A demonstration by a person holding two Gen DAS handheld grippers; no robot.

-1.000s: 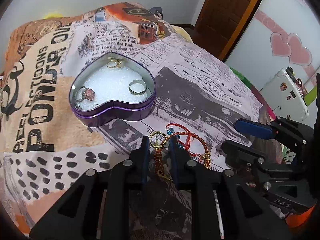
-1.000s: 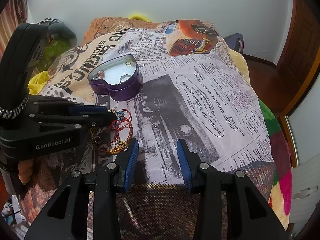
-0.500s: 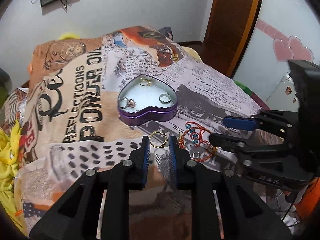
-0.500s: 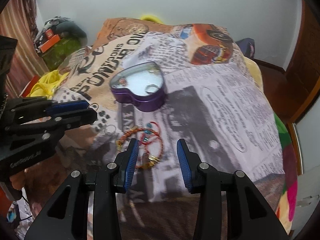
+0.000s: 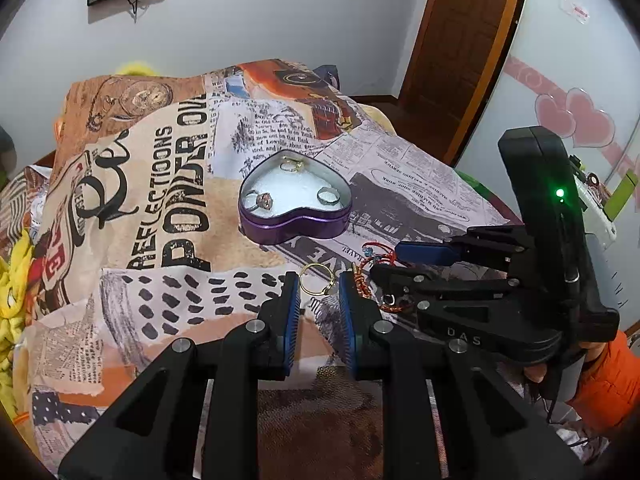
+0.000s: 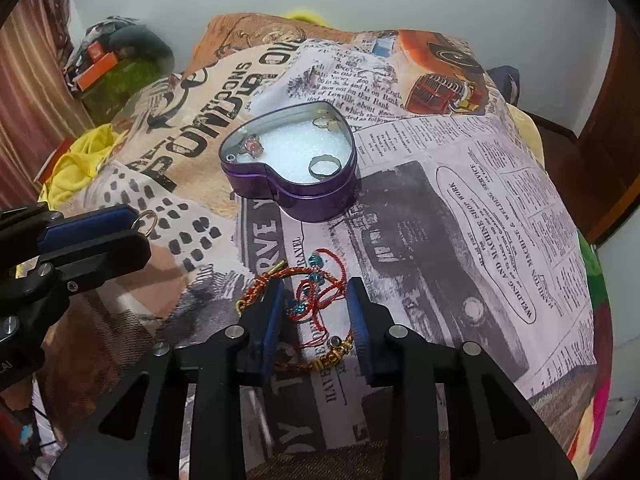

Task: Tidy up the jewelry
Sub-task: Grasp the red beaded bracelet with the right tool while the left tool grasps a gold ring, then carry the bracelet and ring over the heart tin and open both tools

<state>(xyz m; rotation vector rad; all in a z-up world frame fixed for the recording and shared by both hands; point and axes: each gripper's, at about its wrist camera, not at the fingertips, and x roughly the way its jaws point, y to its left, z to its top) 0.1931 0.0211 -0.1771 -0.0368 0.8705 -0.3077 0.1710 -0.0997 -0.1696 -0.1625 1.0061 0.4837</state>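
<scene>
A purple heart-shaped tin lined with white foam stands on the bed and holds three rings. My left gripper is narrowly parted around a gold hoop ring and holds it above the bedspread. My right gripper is open and empty, its fingers on either side of a red and gold corded bracelet with blue beads that lies on the bedspread. The bracelet is partly hidden behind the right gripper in the left wrist view.
A newspaper-print bedspread covers the bed. A yellow cloth and a green bag lie at the bed's left side. A wooden door stands behind on the right.
The left gripper has lifted and drawn back with the gold hoop ring. The right gripper has moved left and down over the red bracelet, which now lies between its fingers.
</scene>
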